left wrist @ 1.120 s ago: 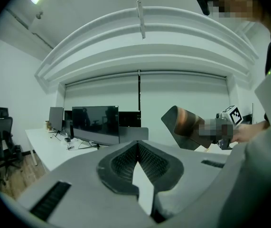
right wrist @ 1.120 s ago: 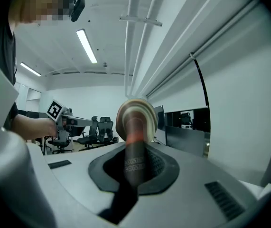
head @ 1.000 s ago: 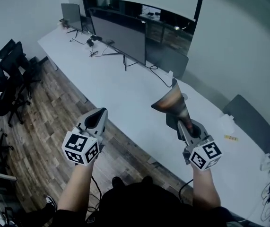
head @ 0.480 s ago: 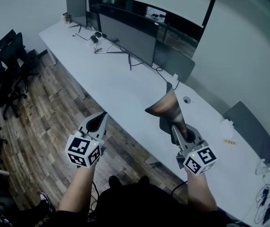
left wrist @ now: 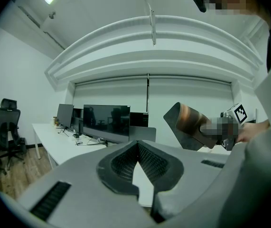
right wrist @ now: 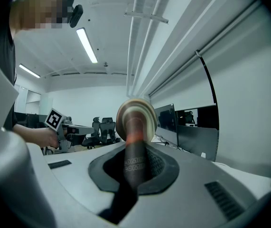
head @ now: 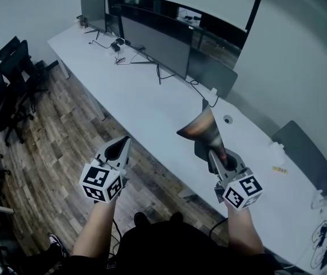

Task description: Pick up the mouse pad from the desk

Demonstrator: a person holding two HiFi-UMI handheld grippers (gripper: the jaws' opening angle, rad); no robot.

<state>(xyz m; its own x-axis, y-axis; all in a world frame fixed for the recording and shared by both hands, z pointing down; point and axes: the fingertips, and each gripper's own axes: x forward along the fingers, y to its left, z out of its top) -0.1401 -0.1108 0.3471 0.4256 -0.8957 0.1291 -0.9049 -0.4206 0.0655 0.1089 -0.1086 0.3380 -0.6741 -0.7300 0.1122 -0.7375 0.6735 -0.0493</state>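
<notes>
The mouse pad (head: 200, 129) is dark with a coppery sheen. It hangs curled in the air over the near edge of the white desk (head: 146, 113). My right gripper (head: 216, 153) is shut on its lower end, and in the right gripper view the pad (right wrist: 135, 122) stands up between the pads as a rolled strip. My left gripper (head: 123, 141) hovers over the wooden floor in front of the desk, apart from the pad. Its jaws meet at the tips with nothing between them (left wrist: 138, 144). The held pad (left wrist: 187, 127) also shows at the right of the left gripper view.
Two large monitors (head: 157, 42) with cables stand along the back of the long desk, and a smaller screen (head: 92, 11) stands at its far end. Black office chairs (head: 8, 79) stand at the left on the wooden floor. A grey panel (head: 303, 153) and cables (head: 326, 245) lie at the right.
Both grippers shifted slightly, the right one carrying the pad a little left and nearer. The grip on the pad is unchanged, and the left gripper's jaws have stayed together.
</notes>
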